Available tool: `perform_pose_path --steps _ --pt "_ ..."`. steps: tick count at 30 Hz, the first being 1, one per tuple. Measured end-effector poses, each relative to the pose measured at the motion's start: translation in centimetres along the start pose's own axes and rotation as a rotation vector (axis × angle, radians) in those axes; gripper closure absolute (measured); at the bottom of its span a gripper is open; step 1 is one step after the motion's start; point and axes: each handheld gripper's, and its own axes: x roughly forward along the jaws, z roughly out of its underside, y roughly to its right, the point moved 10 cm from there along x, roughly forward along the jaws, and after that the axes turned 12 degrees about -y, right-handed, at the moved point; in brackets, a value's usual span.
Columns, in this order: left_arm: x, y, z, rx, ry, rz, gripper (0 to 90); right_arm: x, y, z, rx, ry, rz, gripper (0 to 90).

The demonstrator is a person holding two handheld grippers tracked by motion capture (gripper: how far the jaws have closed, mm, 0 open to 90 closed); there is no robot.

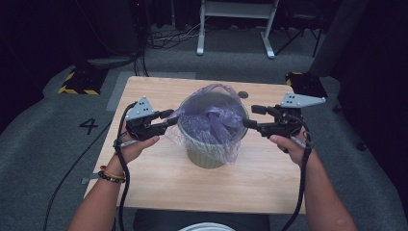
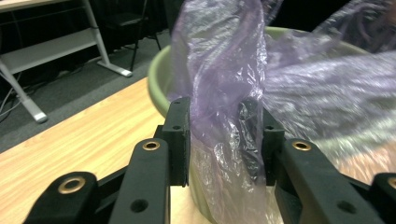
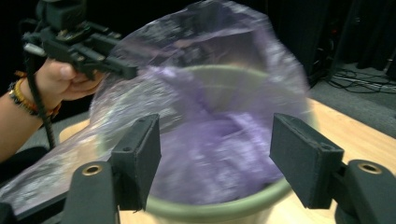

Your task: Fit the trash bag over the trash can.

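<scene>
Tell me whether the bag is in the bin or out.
In: the purple bag lines the green bin, its edge draped over the rim.

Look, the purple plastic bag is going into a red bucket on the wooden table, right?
Not red. The bucket is pale green, as the right gripper view shows along its rim. The rest holds: the purple plastic bag lines it, and it stands on the wooden table.

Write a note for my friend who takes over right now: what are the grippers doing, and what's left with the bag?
Left gripper: a fold of the thin purple plastic bag sits between its jaws; a firm grip is not certain.
Right gripper: open, holding nothing, facing the round green plastic bin.
Bin stands mid wooden table.
Done: bag is inside, draped over the near rim.
Left: probably pull the rest of the bag's edge around the rim.
</scene>
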Motion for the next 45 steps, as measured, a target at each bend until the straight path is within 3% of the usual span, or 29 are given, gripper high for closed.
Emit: perform_pose_path --steps 3,6,9,14,16,17,18,19,22,24,29,32,40,45 --pt "0.0 0.5 0.3 0.006 -0.007 0.008 61.6 0.7 -1.6 0.6 -0.036 -0.031 0.005 32.0" --pt "0.0 1.0 0.8 0.013 -0.019 0.025 64.2 1.4 -2.4 1.3 -0.026 -0.047 -0.002 31.8" --pt "0.0 1.5 1.2 0.023 -0.024 0.039 69.9 1.6 -3.2 1.7 -0.008 -0.044 -0.014 30.4" --pt "0.1 2.2 2.0 0.044 -0.044 0.060 78.9 1.4 -5.1 2.5 -0.037 -0.038 -0.022 28.8" --pt "0.3 2.3 2.2 0.040 -0.049 0.063 81.1 1.6 -5.2 2.9 -0.058 -0.049 0.036 37.4" --pt "0.3 2.3 2.3 0.040 -0.048 0.066 82.8 1.8 -5.2 3.1 -0.072 -0.057 0.060 45.9" --pt "0.4 2.4 2.4 0.037 -0.049 0.069 83.5 1.9 -5.0 3.3 -0.085 -0.057 0.087 51.6" --pt "0.4 2.4 2.5 0.033 -0.046 0.074 84.4 1.9 -4.9 3.4 -0.086 -0.054 0.110 63.8" --pt "0.3 2.6 2.9 0.031 -0.048 0.094 87.1 1.6 -4.5 3.8 -0.104 -0.042 0.144 82.0" --pt "0.2 2.6 3.2 0.022 -0.048 0.110 88.3 1.3 -4.4 4.1 -0.096 -0.031 0.137 89.3" --pt "0.3 2.5 4.3 0.012 -0.062 0.125 88.4 0.4 -4.2 5.3 -0.053 -0.013 0.089 90.0" --pt "0.8 2.2 5.0 0.003 -0.076 0.109 88.4 0.4 -3.4 6.4 -0.053 -0.023 0.130 90.0" --pt "2.7 0.6 6.9 -0.024 -0.123 0.053 84.1 1.0 0.7 8.6 0.040 -0.022 0.200 90.0" --pt "2.9 -0.6 7.7 -0.056 -0.118 0.021 77.3 2.1 3.4 9.8 0.104 -0.030 0.216 90.0"
